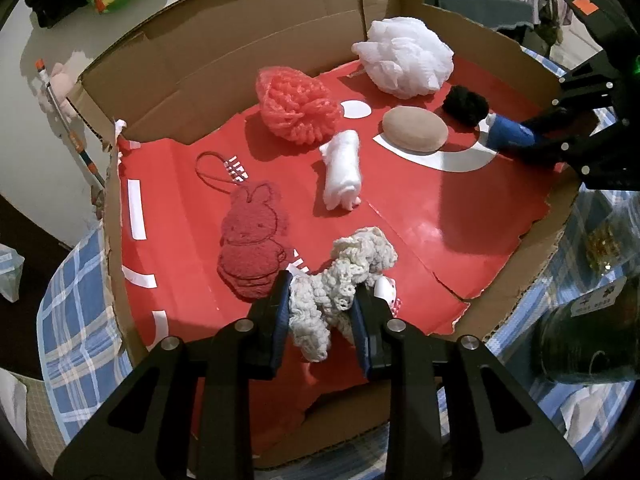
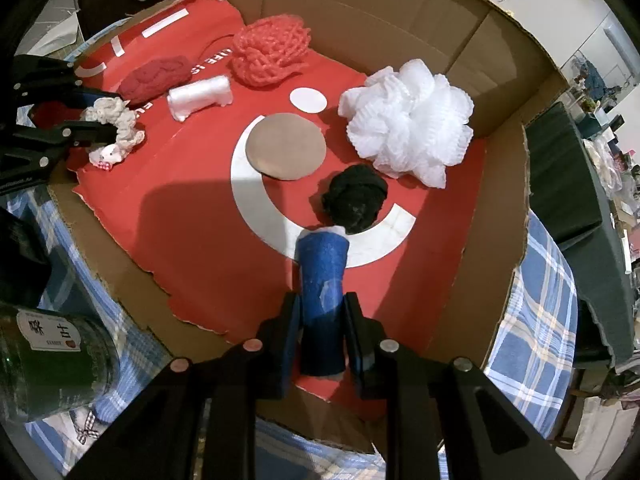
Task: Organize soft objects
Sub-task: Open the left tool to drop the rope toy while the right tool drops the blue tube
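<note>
Cardboard box (image 1: 224, 48), flattened open on a checked cloth (image 1: 76, 320), serves as the sorting area, its red floor dotted with soft things. The left gripper (image 1: 320, 312) has its jaws drawn in around a cream knitted scrunchie (image 1: 352, 272), the pads pressing into the yarn on both sides, near the front edge of the red sheet. A small white tag with red checks hangs from it on the right. The right gripper (image 2: 322, 320) has its jaws closed tight on a blue foam roll (image 2: 324, 280), which points forward with its far end just beside a black pom-pom (image 2: 356, 198).

Around them lie a red rabbit-shaped towel (image 1: 252, 244), a white rolled cloth (image 1: 342, 170), a coral mesh sponge (image 1: 298, 104), a tan round pad (image 1: 414, 130) and a white bath puff (image 1: 404, 56), all apart from one another along the back half of the box.

Both pieces appear to be in hand and ready for placing, so the step is likely setting each down in its own spot. Soft yarn sags, so the scrunchie is best lifted only enough to clear the floor and lowered flat before letting go, or a loop may snag on a pad. The blue roll looks firmer; laying it on its side in a bare patch, clear of the pom-pom, should keep it from rolling into its neighbours. A green bottle (image 2: 52, 360) stands close outside the box, so the right arm should swing wide of it.
</note>
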